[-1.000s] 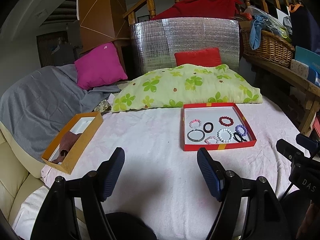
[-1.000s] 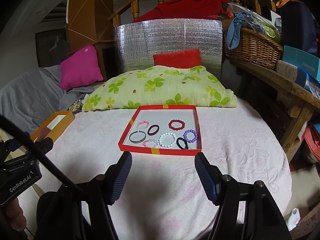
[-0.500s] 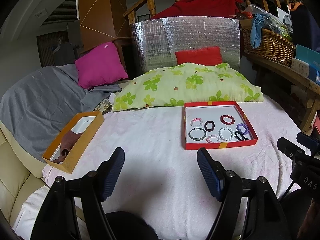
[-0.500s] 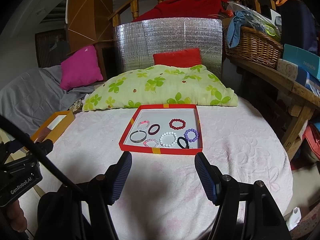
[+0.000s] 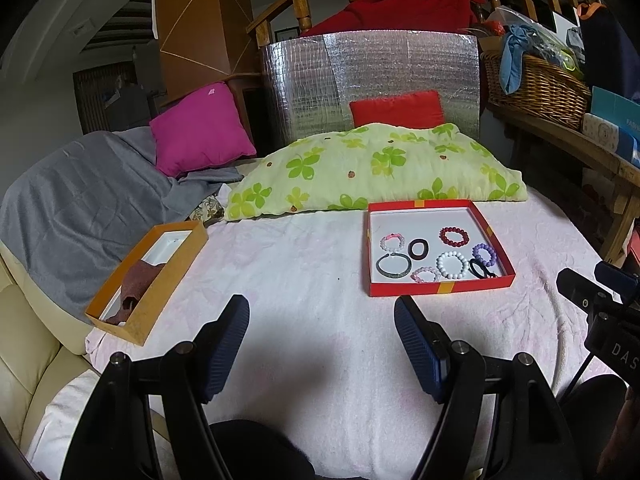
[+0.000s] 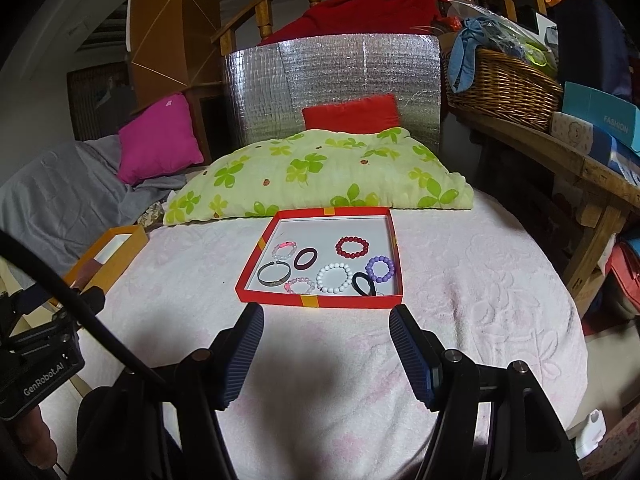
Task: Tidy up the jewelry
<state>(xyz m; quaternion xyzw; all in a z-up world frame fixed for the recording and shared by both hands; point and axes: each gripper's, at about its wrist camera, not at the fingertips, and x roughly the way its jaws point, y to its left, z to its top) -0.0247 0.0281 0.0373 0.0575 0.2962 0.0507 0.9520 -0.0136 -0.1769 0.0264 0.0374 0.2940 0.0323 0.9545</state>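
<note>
Pale pink bedding (image 6: 460, 320) covered the bed you were working over, with a clover-print pillow (image 6: 320, 172) across its far end. Your right claw (image 6: 326, 344) hung low above the cover with its jaws spread wide and nothing between them, aimed straight at the near wall of the red box (image 6: 320, 301), probably so a short reach forward would bring it over the contents. Your left claw (image 5: 322, 340) was likewise wide apart and empty, pointed at bare cover between the two boxes.

Inside the red box lay eight pieces, apart from one another for the most part: a dark red bead bracelet (image 6: 352, 247), a purple bead bracelet (image 6: 380, 269), a white bead bracelet (image 6: 335, 278), a grey bangle (image 6: 274, 274), a maroon band (image 6: 305, 258), two pink bracelets (image 6: 299, 285) and a black hair tie (image 6: 364, 283). Well apart to your left, the orange box (image 5: 176, 276) held a brown pouch (image 5: 136, 288) on a white lining. Whether the pieces were already sorted there or waiting to be moved, you could not tell.
</note>
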